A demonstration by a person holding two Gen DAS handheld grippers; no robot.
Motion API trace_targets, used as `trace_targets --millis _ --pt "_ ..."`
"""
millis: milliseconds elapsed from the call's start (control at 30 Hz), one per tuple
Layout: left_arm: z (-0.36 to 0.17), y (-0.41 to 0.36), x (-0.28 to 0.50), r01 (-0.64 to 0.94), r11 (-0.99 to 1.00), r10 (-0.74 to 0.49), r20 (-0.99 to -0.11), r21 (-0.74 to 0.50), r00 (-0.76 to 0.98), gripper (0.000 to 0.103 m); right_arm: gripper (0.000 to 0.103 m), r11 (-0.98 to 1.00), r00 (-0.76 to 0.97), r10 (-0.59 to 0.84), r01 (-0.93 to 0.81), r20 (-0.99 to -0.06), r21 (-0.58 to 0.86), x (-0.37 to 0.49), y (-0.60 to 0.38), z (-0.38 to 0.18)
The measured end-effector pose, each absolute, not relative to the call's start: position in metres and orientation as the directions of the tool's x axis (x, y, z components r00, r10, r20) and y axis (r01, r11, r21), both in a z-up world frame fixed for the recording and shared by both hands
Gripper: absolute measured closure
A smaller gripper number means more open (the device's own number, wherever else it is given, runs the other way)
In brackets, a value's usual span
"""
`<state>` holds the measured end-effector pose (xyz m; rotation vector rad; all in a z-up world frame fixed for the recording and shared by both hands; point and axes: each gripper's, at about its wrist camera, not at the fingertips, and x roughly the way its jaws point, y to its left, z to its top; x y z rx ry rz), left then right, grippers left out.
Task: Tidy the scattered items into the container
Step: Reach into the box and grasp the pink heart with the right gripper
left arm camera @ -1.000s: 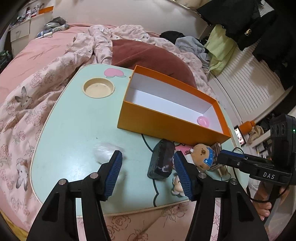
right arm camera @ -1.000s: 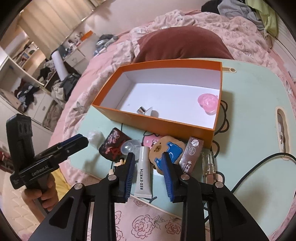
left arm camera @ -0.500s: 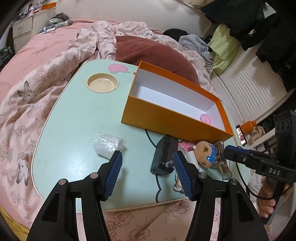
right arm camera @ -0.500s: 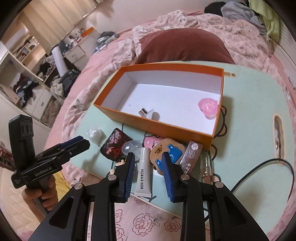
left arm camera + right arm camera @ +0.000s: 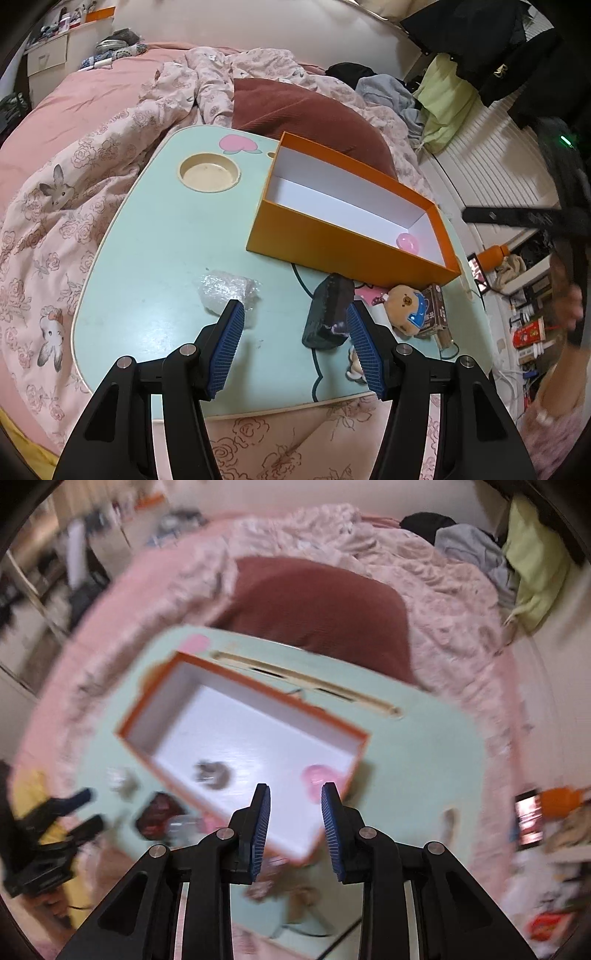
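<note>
An orange box (image 5: 332,243) with a white inside stands on the mint lap table (image 5: 166,258), and a pink round item (image 5: 408,242) lies in its right end. In front of the box lie a bubble-wrap lump (image 5: 225,291), a dark pouch (image 5: 327,314), a bear plush (image 5: 404,308) and a small brown carton (image 5: 434,306). My left gripper (image 5: 295,308) hovers open between the lump and the pouch, holding nothing. The right wrist view is blurred. In it my right gripper (image 5: 295,788) hangs above the box (image 5: 147,716) near the pink item (image 5: 317,775), jaws apart, nothing between them. A small silver item (image 5: 212,771) lies in the box.
The table sits on a bed with a pink floral quilt (image 5: 74,184) and a maroon cushion (image 5: 306,110) behind the box. A round cup recess (image 5: 208,177) is at the table's far left. A cable (image 5: 306,291) runs under the pouch. A person's hand (image 5: 569,302) is at the right.
My right gripper has risen from the items at the table's front edge and swung over the box, rolling as it went. The left gripper has stayed put.
</note>
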<state>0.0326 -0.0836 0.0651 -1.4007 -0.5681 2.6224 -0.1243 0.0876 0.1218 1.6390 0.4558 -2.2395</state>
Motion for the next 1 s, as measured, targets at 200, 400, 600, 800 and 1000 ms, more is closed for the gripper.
trace_targets --millis 200,400,600,800,1000 --pt "0.064 -0.087 0.033 0.074 -0.917 0.285 -0.774 -0.392 -0.565 0.044 0.076 -0.798 -0.154 0.165 0.559 -0.974 -0.224 -0.148 0.047 0.073" --pt "0.058 -0.084 0.035 0.061 -0.912 0.309 -0.775 -0.406 -0.551 0.044 0.078 -0.660 -0.072 0.373 0.680 -0.925 -0.319 -0.151 0.026 0.021" --pt "0.055 -0.082 0.037 0.053 -0.917 0.305 -0.781 -0.394 -0.544 0.044 0.078 -0.596 -0.032 0.469 0.726 -0.883 -0.343 -0.164 0.021 -0.008" --pt "0.053 -0.088 0.037 0.066 -0.910 0.311 -0.779 -0.410 -0.544 0.044 0.076 -0.613 -0.001 0.492 0.710 -0.870 -0.347 -0.182 0.031 -0.018" --pt "0.057 -0.088 0.039 0.060 -0.903 0.326 -0.768 -0.426 -0.551 0.044 0.079 -0.706 0.064 0.431 0.644 -0.900 -0.293 -0.194 0.046 -0.012"
